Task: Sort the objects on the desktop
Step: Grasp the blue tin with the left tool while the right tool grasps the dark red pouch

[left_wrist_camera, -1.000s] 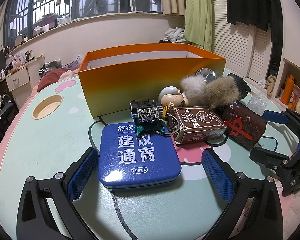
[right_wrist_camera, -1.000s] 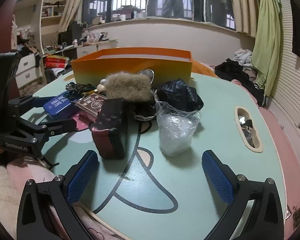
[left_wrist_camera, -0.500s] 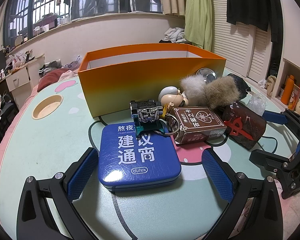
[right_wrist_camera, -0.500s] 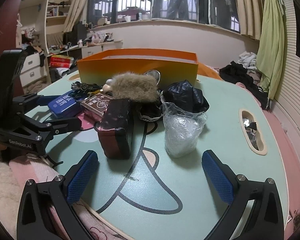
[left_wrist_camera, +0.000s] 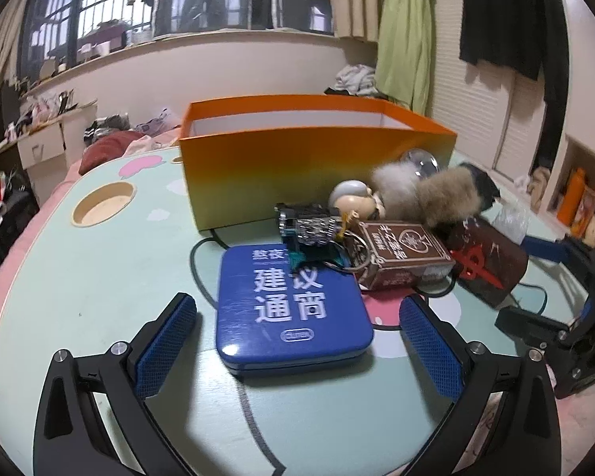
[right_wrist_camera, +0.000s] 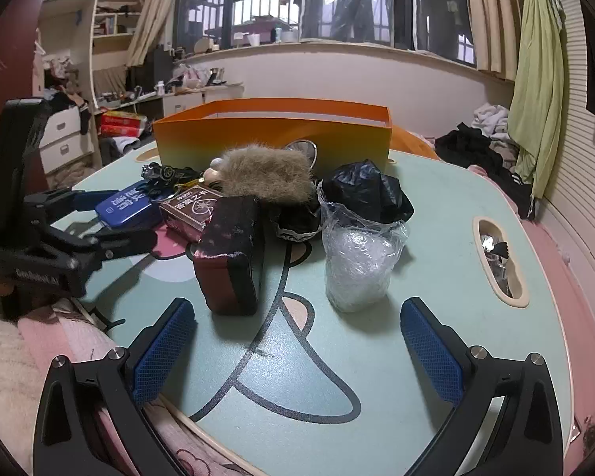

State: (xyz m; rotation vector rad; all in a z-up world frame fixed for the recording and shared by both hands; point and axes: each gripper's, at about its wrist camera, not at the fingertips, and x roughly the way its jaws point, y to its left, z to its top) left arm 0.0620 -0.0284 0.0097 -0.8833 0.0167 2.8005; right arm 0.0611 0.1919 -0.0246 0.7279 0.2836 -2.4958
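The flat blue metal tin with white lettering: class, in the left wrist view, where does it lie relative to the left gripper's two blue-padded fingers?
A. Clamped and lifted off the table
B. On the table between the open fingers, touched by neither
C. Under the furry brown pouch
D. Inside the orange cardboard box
B: the flat blue metal tin rests on the pale green table between the left gripper's spread fingers, with a gap showing at each pad.

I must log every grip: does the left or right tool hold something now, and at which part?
Nothing is held. The left tool has just been closing around the blue tin, pads clear of its sides. The right tool is open over bare table.
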